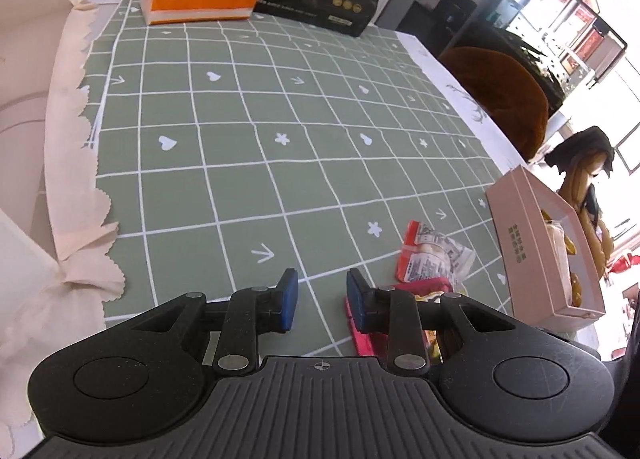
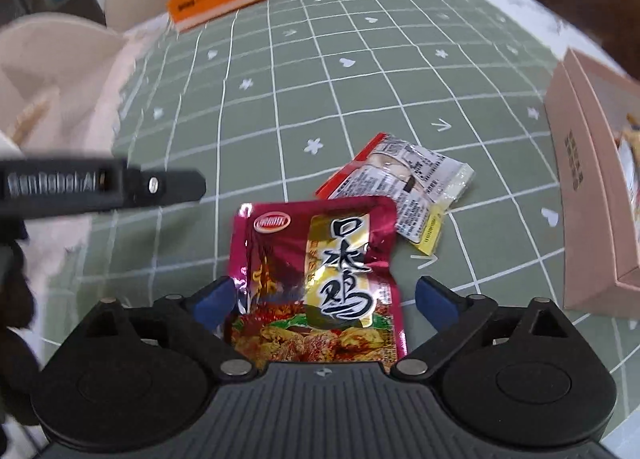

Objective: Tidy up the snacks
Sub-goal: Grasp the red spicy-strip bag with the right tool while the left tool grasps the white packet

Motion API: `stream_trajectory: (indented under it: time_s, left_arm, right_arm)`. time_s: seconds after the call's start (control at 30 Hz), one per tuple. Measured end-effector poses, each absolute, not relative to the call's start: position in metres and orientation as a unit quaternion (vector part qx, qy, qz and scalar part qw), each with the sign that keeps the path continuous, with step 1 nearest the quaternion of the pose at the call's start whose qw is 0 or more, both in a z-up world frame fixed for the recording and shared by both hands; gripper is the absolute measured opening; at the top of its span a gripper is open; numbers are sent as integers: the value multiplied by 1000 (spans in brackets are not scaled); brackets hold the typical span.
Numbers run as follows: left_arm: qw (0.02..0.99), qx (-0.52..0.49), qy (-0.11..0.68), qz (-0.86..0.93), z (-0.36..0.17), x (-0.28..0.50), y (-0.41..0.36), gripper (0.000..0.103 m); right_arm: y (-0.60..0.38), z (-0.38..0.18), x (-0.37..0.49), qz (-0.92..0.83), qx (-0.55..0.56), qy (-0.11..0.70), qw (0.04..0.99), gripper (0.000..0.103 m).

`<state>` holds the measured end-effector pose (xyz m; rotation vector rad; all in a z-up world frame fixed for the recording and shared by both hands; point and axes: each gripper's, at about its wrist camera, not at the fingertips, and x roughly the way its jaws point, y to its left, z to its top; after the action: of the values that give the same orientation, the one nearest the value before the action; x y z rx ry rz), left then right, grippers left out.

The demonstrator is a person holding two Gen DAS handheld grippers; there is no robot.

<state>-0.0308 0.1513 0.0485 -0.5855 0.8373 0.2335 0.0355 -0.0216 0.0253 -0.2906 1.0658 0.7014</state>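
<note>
Magenta snack pkt (image 2: pixel 316 283) between fingers of wide right claw (image 2: pixel 325 297), pads not touching. Left claw (image 1: pixel 322 301) narrow, empty, above worktop (image 1: pixel 280 107).

Right gripper (image 2: pixel 325 299) hovering with blue fingers (image 2: pixel 436 301) spread wide, magenta snack packet (image 2: pixel 316 275) lying between them, red-and-clear packet (image 2: pixel 404 183) lying just ahead, touching it, pink box (image 2: pixel 588 195) sitting ahead-right, left gripper (image 2: pixel 104 189) reaching in ahead-left.
</note>
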Motion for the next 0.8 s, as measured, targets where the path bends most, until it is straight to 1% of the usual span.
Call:
stream_trajectory:
  time_s: [0.13,0.2,0.27,0.3,0.33,0.47,0.57,0.67,0.73,0.8]
  left_arm:
    - [868,-276,399,108,50,-28,152,31]
    - [869,-274,399,102,51,-24,151,31]
    - [871,-271,397,97,53,-18,149,31]
    - [874,-267,396,91,54,-13,147,31]
    - [877,-264,394,84,55,-8,145,31]
    - [891,-239,385,25,60,25,129,31]
    - [900,-217,377,-23,60,56,115,31]
    - [906,-184,380,-35,55,88,101,31]
    - [905,-148,398,-43,48,106,90,31]
    - [896,-121,423,-58,39,115,83,28]
  right_arm:
    - [-14,23,25,314,-159,481,803,99]
    - [-18,25,25,318,-161,484,799,98]
    - [-25,27,24,318,-157,484,800,87]
    - [-31,29,24,320,-152,483,800,84]
    - [-39,31,23,322,-147,483,801,77]
    - [-74,35,18,315,-132,488,803,64]
    - [-105,35,15,293,-128,492,810,61]
    - [-138,35,17,250,-121,493,824,61]
    - [-162,34,23,217,-108,497,834,61]
    - [-182,35,29,194,-89,502,838,61]
